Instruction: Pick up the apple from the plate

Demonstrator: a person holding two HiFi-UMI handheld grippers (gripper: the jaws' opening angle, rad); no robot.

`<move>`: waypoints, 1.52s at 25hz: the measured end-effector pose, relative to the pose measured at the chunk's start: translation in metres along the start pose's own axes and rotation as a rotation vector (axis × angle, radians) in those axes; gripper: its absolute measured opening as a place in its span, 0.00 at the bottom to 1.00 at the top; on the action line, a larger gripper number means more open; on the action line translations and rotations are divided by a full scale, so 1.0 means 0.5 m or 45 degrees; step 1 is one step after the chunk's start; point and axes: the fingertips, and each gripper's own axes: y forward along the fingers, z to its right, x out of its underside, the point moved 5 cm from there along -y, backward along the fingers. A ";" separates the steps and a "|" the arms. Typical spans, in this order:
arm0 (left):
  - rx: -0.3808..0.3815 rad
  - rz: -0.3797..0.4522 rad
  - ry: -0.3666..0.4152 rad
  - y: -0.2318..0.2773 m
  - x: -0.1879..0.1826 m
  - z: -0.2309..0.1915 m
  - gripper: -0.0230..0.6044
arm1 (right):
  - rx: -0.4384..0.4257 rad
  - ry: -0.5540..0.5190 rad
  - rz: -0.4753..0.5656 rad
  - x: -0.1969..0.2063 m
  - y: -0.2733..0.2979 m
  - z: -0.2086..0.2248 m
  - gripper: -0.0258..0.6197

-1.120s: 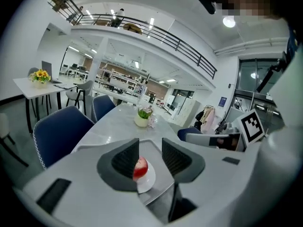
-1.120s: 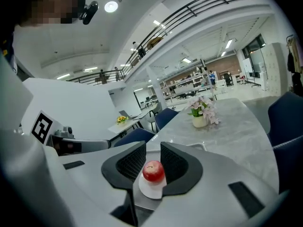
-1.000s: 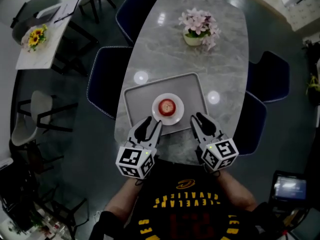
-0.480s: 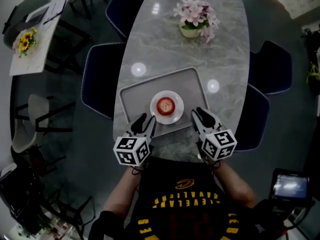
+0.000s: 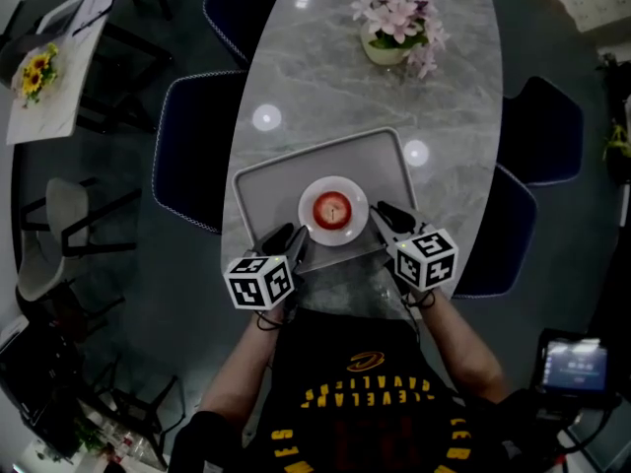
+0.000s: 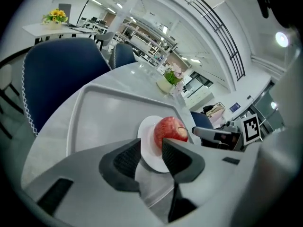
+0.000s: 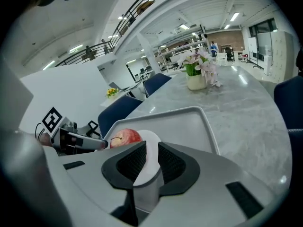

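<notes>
A red apple sits upright on a small white plate in the middle of a grey tray. My left gripper rests at the tray's near left edge, just short of the plate. Its jaws are nearly together with nothing between them. My right gripper is at the plate's right rim, jaws also close together and empty. In the left gripper view, the apple and plate lie just beyond the gripper. In the right gripper view, the apple lies ahead-left of the gripper.
The tray lies on a grey marble table with a pot of pink flowers at its far end. Dark blue chairs stand at the left and right. A second table with sunflowers is at the far left.
Both grippers have moved forward over the table's near edge toward the plate. The right one now reaches the plate's rim. The apple and plate have not moved.
</notes>
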 end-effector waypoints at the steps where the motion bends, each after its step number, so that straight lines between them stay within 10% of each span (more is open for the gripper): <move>1: 0.002 -0.016 -0.021 0.009 0.005 -0.003 0.26 | -0.003 0.002 -0.021 0.000 0.011 0.007 0.16; 13: 0.016 -0.108 -0.172 0.043 0.019 -0.014 0.26 | -0.053 0.124 -0.267 0.039 0.080 0.031 0.16; 38: -0.052 -0.199 -0.342 0.066 0.036 -0.040 0.11 | -0.159 0.283 -0.326 0.069 0.100 0.035 0.14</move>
